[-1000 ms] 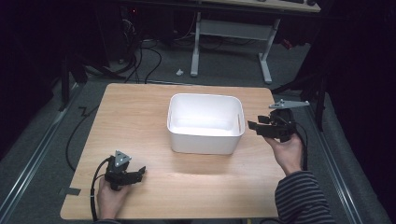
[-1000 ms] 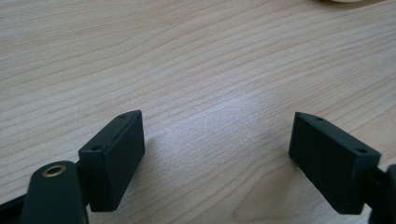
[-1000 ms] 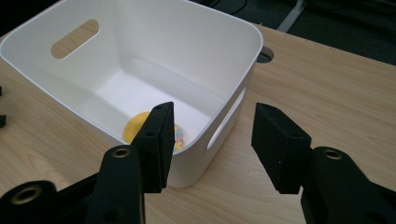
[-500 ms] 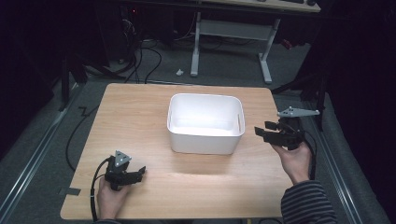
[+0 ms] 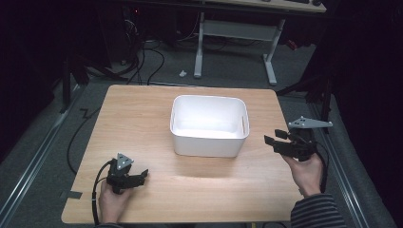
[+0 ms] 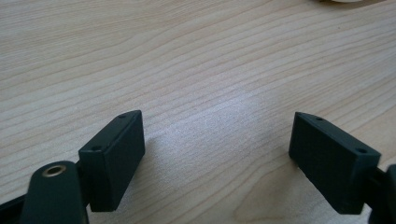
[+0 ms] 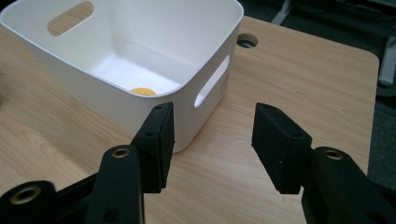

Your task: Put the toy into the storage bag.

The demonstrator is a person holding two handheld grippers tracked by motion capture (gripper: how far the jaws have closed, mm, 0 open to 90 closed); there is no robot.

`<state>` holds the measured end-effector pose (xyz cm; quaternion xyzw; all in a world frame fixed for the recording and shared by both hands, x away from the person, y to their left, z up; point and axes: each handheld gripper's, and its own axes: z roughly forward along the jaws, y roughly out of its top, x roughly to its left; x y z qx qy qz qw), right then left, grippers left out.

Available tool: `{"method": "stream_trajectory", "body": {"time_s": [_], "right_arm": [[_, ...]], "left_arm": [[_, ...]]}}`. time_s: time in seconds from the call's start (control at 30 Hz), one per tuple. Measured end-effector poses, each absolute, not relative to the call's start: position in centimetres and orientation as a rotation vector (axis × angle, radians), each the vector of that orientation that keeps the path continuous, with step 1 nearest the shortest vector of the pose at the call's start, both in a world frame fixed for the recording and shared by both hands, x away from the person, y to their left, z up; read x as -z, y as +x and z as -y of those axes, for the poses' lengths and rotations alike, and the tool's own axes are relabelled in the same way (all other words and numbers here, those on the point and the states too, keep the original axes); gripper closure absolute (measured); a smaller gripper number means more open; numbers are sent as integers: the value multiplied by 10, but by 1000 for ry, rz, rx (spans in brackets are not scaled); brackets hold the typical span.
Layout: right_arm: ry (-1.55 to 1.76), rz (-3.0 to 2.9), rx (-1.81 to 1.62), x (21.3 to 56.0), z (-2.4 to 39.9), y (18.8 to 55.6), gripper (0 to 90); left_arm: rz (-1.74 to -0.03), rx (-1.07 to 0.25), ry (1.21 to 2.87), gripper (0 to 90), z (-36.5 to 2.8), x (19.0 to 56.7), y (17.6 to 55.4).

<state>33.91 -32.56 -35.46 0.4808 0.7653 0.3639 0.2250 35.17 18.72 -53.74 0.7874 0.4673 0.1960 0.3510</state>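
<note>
A white plastic bin [image 5: 209,124] with handle slots stands in the middle of the wooden table [image 5: 142,114]. In the right gripper view a small yellow-orange object [image 7: 143,91] lies on the floor of the bin [image 7: 107,42]. My right gripper [image 5: 275,138] is held off the table just right of the bin, open and empty, its jaws [image 7: 212,140] pointing at the bin's near corner. My left gripper [image 5: 140,176] rests low at the front left of the table, open, with only bare wood between its jaws [image 6: 217,158].
The table's right edge lies close beside my right hand [image 5: 304,173]. A round cable hole [image 7: 246,41] sits in the tabletop beyond the bin. Desk legs [image 5: 271,52] and cables [image 5: 142,52] occupy the floor behind the table.
My right gripper has drawn back from the bin's rim, moving right and toward the table's front. The left gripper has stayed put.
</note>
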Motion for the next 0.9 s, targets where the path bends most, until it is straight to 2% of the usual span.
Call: {"method": "stream_trajectory", "body": {"time_s": [0.2,0.9], "right_arm": [[1301,-2112,-1016,357,323,329,495],[1392,-2113,-1068,401,329,318,486]], "left_arm": [[-1210,-507,2039,187,-187,537,352],[-1210,-506,2038,187,-187,537,352]]}}
